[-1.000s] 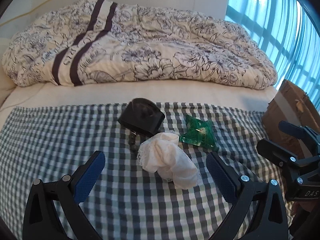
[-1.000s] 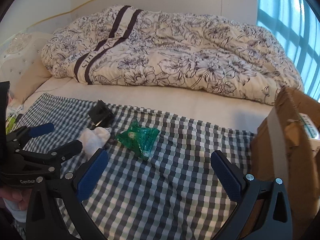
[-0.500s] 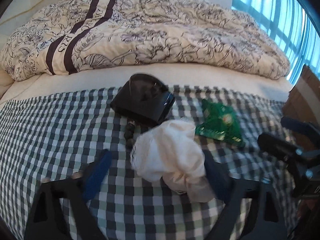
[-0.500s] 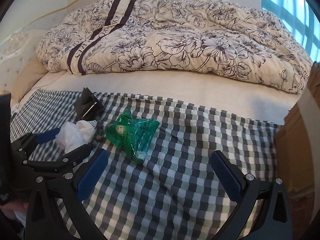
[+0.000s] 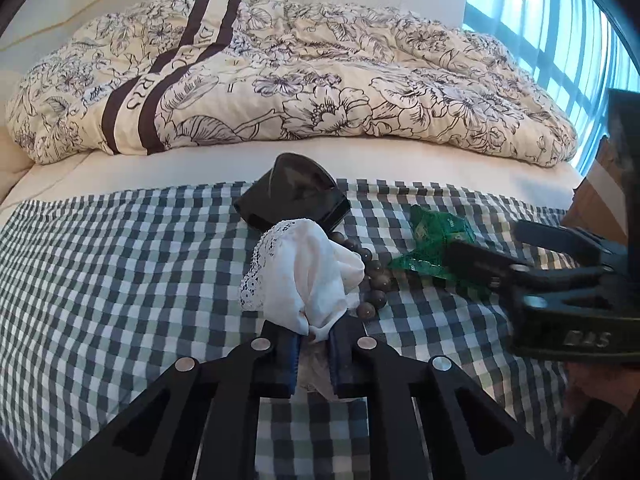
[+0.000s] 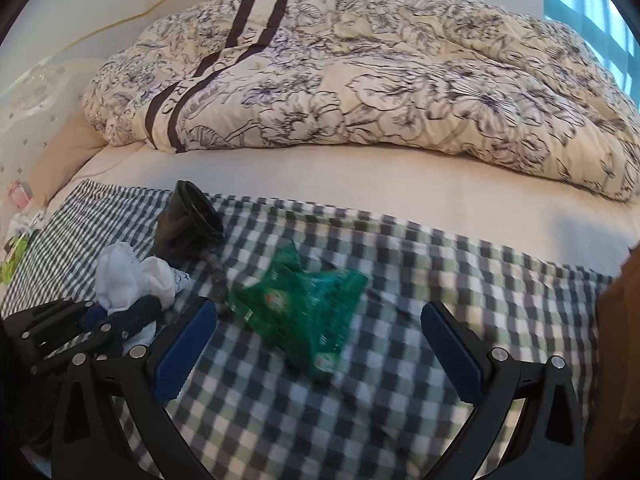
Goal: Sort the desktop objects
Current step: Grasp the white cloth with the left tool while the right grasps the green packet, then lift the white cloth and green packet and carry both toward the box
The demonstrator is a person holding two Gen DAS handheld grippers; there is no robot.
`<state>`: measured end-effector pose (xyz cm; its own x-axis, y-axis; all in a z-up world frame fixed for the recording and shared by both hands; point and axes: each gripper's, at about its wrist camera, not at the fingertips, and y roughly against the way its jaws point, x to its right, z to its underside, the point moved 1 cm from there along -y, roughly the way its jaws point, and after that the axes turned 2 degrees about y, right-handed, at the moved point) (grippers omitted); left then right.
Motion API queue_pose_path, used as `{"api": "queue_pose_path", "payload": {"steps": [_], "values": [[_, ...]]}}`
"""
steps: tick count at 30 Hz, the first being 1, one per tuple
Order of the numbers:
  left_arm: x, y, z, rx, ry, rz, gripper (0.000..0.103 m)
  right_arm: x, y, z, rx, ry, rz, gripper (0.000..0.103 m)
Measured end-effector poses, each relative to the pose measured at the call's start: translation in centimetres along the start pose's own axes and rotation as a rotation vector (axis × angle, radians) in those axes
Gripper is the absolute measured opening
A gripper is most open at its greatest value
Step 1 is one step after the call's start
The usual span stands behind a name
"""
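Note:
On the checked cloth (image 5: 120, 280) lie a white lace-edged cloth (image 5: 308, 272), a black case (image 5: 296, 200), a string of brown beads (image 5: 372, 276) and a green packet (image 5: 432, 240). My left gripper (image 5: 312, 344) is shut on the near end of the white cloth (image 6: 132, 276), bunching it up. My right gripper (image 6: 316, 340) is open just before the green packet (image 6: 304, 312), which lies between and beyond its blue pads (image 6: 188, 344). The right gripper also shows at the right of the left wrist view, its fingers (image 5: 560, 256) over the packet's edge.
A rumpled floral duvet (image 5: 300, 88) covers the far half of the bed. A brown cardboard box (image 5: 596, 196) stands at the right edge. Small items (image 6: 18, 236) lie off the cloth's left side. A window (image 5: 560, 40) is at the right.
My left gripper moved forward and shut on the white cloth, lifting and bunching it and uncovering the beads. My right gripper advanced leftward toward the green packet and stays open.

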<state>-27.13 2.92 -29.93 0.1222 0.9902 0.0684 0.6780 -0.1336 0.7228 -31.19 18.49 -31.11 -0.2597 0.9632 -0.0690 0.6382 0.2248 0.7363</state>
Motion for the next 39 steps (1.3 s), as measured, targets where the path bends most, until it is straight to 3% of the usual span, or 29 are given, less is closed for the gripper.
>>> {"api": "queue_pose_path", "payload": {"steps": [3, 5, 8, 14, 23, 39], "values": [[-0.6, 0.4, -0.1, 0.003, 0.013, -0.002, 0.011, -0.8, -1.0, -0.2, -0.011, 0.011, -0.003, 0.102], [-1.1, 0.7, -0.2, 0.008, 0.018, -0.015, 0.011, -1.2, -1.5, -0.3, -0.016, 0.016, 0.008, 0.096], [-1.9, 1.0, -0.2, 0.01, 0.028, -0.024, 0.011, -1.3, -2.3, -0.1, -0.047, 0.02, 0.031, 0.065], [-2.9, 2.1, -0.4, 0.02, 0.048, -0.034, 0.011, -1.6, -1.9, 0.1, -0.06, 0.016, 0.014, 0.04], [-3.1, 5.1, -1.1, 0.058, 0.057, -0.034, 0.011, -2.8, 1.6, 0.4, -0.03, 0.027, 0.005, 0.038], [-2.5, 14.9, -2.7, 0.173, 0.053, -0.03, 0.011, -5.3, 13.3, -0.2, 0.096, 0.04, 0.016, 0.038]]}}
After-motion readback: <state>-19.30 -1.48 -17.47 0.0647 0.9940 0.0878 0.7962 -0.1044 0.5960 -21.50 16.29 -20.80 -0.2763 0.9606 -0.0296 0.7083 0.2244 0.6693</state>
